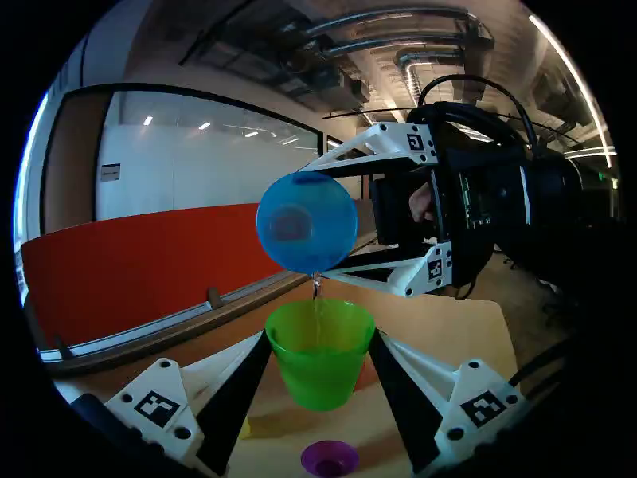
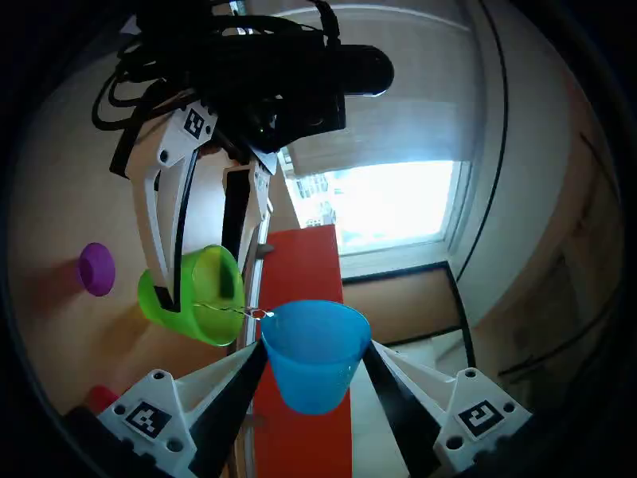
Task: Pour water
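Observation:
My left gripper [image 1: 320, 358] is shut on a green cup [image 1: 320, 360], held upright above the wooden table [image 1: 470, 327]. Above it, the blue cup [image 1: 306, 221] lies tipped on its side, its bottom facing the left gripper view, with the right gripper [image 1: 350, 211] shut on it. A thin stream of water [image 1: 317, 296] falls from the blue cup's rim into the green cup. In the right gripper view the blue cup [image 2: 314, 362] sits between the fingers of my right gripper [image 2: 314, 370], and the water thread [image 2: 231, 309] runs across to the green cup [image 2: 195, 296] held by the left gripper [image 2: 199, 303].
A small purple cup [image 1: 330, 458] stands on the table below the green cup, also the purple cup [image 2: 96, 269] in the right gripper view. A yellow object [image 1: 244, 429] peeks out by the left finger. A red wall panel [image 1: 143, 271] and a window [image 2: 382, 203] lie behind.

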